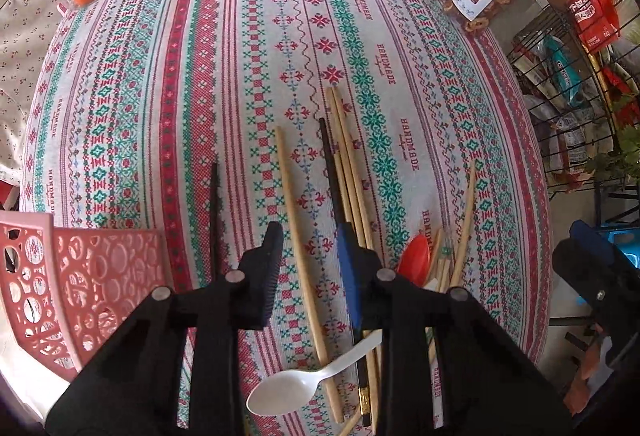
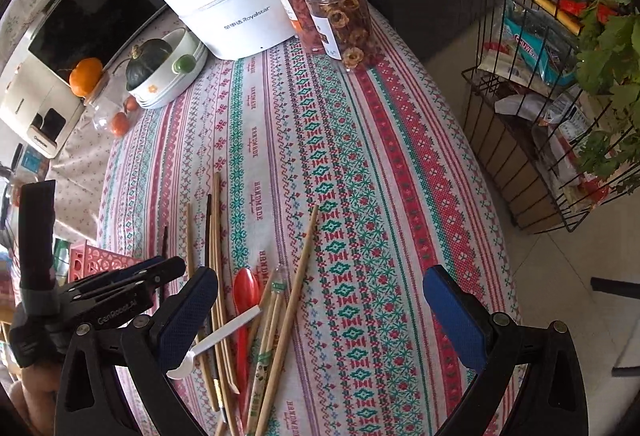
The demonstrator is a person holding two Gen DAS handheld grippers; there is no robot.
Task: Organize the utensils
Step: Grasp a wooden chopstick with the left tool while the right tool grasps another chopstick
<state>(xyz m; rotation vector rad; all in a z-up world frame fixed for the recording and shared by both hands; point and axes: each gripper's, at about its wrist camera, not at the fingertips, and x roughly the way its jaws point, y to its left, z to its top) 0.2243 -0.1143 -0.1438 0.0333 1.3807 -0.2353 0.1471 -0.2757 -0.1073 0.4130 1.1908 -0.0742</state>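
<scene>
Both tongs are open and hold nothing. My left tongs [image 1: 310,268] stand moderately open just above the tabletop [image 1: 200,96], and one bamboo chopstick [image 1: 304,256] lies between the two fingers, not yet touched as far as I can see. My right tongs [image 2: 320,308] are spread very wide and hover over the cloth, with the utensil pile under the left finger and nothing between the pads.

The utensils are scattered in front of and below the tongs. Beside the right finger of my left tongs lie a black chopstick [image 1: 332,172] and two more bamboo chopsticks [image 1: 348,156], close together. Nearer to me, under the left tongs, a white plastic spoon [image 1: 288,392] rests across the sticks. A red spoon [image 2: 244,300] and some wrapped chopsticks [image 2: 264,352] lie between my two tongs. One black stick [image 1: 214,212] lies alone outside the left finger, and beyond it stands the pink perforated basket [image 1: 92,288], which I judge is the place for the utensils.

What could go wrong: the chopstick is thin and round, so it may roll or slip out if I close off its middle. The white spoon lies over its near end, so lifting may drag the spoon along or flip it. The sticks are crowded, and the right finger may catch the black one too.
</scene>
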